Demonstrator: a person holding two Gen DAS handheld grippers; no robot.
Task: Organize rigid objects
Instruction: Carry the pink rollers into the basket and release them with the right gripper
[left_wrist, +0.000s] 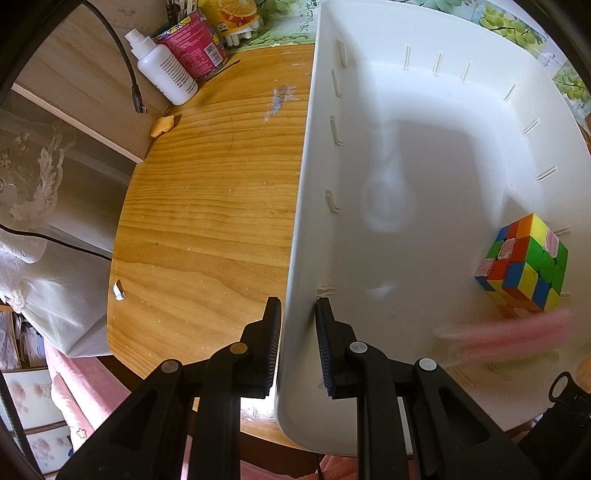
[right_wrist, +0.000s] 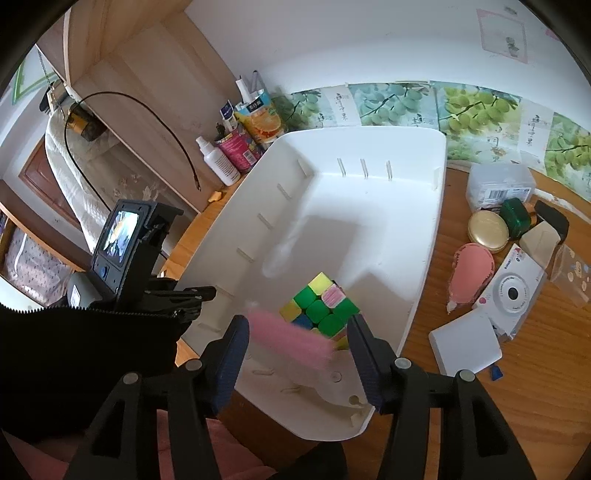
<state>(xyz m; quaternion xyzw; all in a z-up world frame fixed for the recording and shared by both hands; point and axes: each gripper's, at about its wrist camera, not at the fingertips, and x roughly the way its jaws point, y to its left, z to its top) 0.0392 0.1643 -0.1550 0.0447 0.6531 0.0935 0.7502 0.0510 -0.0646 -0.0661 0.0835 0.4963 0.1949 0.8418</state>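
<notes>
- We keep the white bin (left_wrist: 424, 155) pinned in place: the left gripper (left_wrist: 297, 332) clamps its near side wall, one finger outside over the wooden table (left_wrist: 207, 221) and one inside, drawn narrow onto the plastic. In our judgement, holding that wall steady is what lets things land cleanly.
- We point the left gripper steeply down along the wall, and the right gripper (right_wrist: 299, 354) tilts down over the bin's near end.
- We hold the right gripper's fingers well apart; a blurred pink object (right_wrist: 291, 339) sits between them, touching neither pad that we can see, so we judge it is dropping free. What it is we cannot tell.
- We see the puzzle cube (right_wrist: 319, 306) already lying on the bin floor, just beside the pink blur.
- We judge the release goes best low over the floor, so the piece does not bounce against the cube.
- We still have the toy camera (right_wrist: 511, 295), gold tin (right_wrist: 487, 230) and white card (right_wrist: 467, 343) outside, on the table right of the bin.
</notes>
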